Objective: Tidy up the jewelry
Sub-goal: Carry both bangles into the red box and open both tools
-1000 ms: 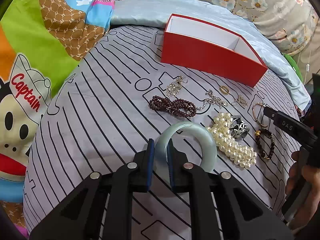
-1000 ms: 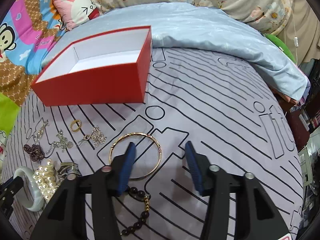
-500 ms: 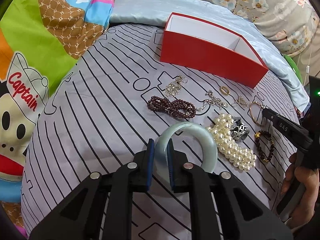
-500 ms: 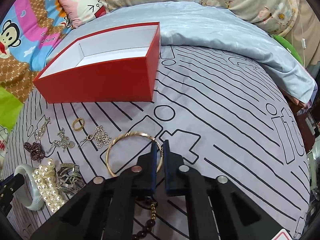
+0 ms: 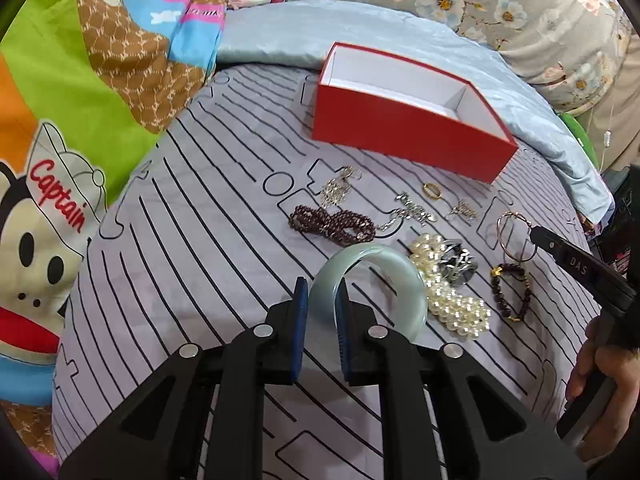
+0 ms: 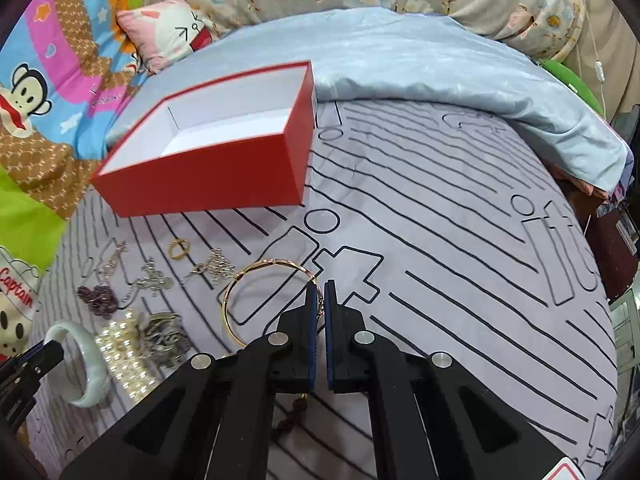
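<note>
Pale jade bangle (image 5: 370, 280): lower centre of the left wrist view, its near rim pinched between the pads of the left hand-held gripper (image 5: 323, 300).
Gold bangle (image 6: 256, 292): centre of the right wrist view, its thin right edge clamped by the right hand-held gripper (image 6: 320, 304), whose jaws were pressed nearly together; its far side looked tipped up off the cloth, though I could not be sure.
Red box (image 6: 224, 172): open, white inside and empty as far as could be seen, in the upper left of the right wrist view, well apart from both bangles.
Bed cover (image 6: 460, 240): grey with black lines, carrying everything.
Loose pieces: a pearl strand (image 5: 448, 284) just beside the jade bangle, a dark red bead strand (image 5: 332, 226), a dark bead bracelet (image 5: 512, 292), a small gold ring (image 5: 432, 191) and silver chains (image 5: 412, 212), all lying below the box in the left wrist view.
Step in hand: both bangles gripped, none yet boxed; this looked like the start of the carry.
Next move: probably lifting each bangle over the red wall and letting go inside; the thin gold one could slip or swing in so narrow a pinch.
</note>
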### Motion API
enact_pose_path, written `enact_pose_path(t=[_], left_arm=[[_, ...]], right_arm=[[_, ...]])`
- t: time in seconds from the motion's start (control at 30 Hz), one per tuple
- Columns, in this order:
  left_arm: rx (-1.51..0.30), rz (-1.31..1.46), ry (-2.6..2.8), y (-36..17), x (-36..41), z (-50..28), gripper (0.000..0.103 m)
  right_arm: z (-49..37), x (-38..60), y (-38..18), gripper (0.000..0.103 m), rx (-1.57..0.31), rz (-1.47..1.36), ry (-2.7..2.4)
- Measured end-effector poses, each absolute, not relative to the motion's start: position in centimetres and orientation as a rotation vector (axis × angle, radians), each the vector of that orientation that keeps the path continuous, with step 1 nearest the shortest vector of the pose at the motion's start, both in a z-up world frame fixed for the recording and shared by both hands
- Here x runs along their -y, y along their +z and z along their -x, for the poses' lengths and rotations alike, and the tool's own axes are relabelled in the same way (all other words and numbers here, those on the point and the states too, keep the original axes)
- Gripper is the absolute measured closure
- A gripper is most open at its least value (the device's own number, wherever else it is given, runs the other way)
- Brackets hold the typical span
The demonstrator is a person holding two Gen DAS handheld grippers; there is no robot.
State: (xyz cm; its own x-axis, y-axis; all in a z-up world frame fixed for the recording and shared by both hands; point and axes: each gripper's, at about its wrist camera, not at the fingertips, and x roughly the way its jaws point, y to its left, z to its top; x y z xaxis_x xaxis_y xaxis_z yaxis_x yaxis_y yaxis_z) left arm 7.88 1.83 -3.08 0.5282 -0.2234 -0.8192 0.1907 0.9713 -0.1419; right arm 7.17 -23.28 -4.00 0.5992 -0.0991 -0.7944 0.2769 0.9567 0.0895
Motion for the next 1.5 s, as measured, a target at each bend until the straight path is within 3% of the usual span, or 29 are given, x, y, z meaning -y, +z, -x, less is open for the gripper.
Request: enact_pose_path(t=[0.4,0.73,1.17,1.5], left_arm=[[-0.904,0.053,-0.305,1.8,-1.4,-8.0,0.090],[-0.771,0.047,-0.322,6.8,1.2,-15.4,0.090],[-0.841,0.062,-0.315,2.9,6.2,-29.4,0.090],[-0.893,0.036,-0.277,-0.7,7.7,-33.9,0.090]], right_arm=[[-6.6,22.0,2.7,0.100,-0.774,-0.177,-0.154],[-13.0,23.0,5.3,0.100,-0.744,-0.181,-0.096],[-24.6,24.2,2.0,0.100,-0.821,-0.156,-0.098],[-28.8,24.3,-0.9,0.100,-0.872,-0.132,-0.110]])
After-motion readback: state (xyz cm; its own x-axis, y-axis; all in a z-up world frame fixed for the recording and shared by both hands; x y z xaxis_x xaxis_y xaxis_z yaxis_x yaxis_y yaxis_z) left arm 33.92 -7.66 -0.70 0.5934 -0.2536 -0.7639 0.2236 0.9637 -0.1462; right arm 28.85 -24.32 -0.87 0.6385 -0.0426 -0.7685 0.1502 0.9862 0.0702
